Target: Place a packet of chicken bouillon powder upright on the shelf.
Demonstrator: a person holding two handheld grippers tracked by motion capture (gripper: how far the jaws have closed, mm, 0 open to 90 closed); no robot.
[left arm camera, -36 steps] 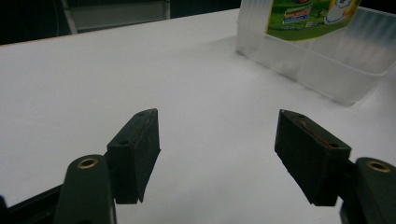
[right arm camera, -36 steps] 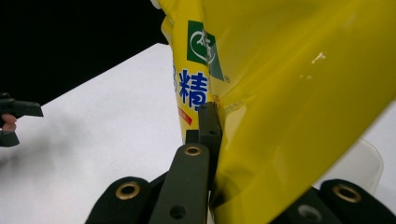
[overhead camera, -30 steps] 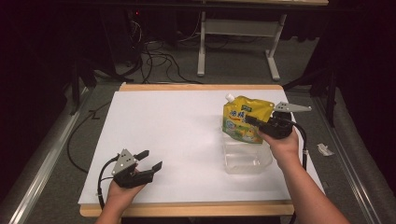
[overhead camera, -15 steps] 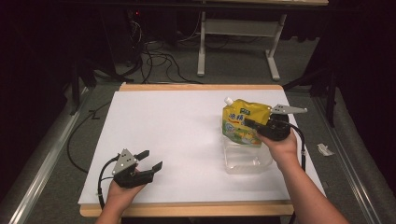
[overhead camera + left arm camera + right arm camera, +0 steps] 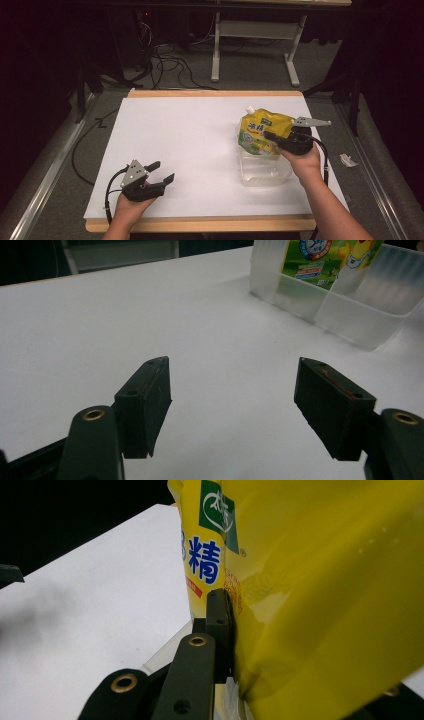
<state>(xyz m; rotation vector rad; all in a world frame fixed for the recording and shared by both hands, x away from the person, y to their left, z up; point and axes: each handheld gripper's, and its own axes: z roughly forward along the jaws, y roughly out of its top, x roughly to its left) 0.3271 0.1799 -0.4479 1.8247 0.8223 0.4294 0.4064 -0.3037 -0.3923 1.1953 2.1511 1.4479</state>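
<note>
Yellow pouch (image 5: 261,134) stands in the clear bin (image 5: 265,170), clamped by your right hand-held gripper (image 5: 280,140); loosen too early and it may topple out, left hand-held gripper (image 5: 162,172) spread idle.

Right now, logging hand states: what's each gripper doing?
Left gripper: open, holding nothing.
Right gripper: shut on the yellow spouted refill pouch, above the clear plastic box.
</note>
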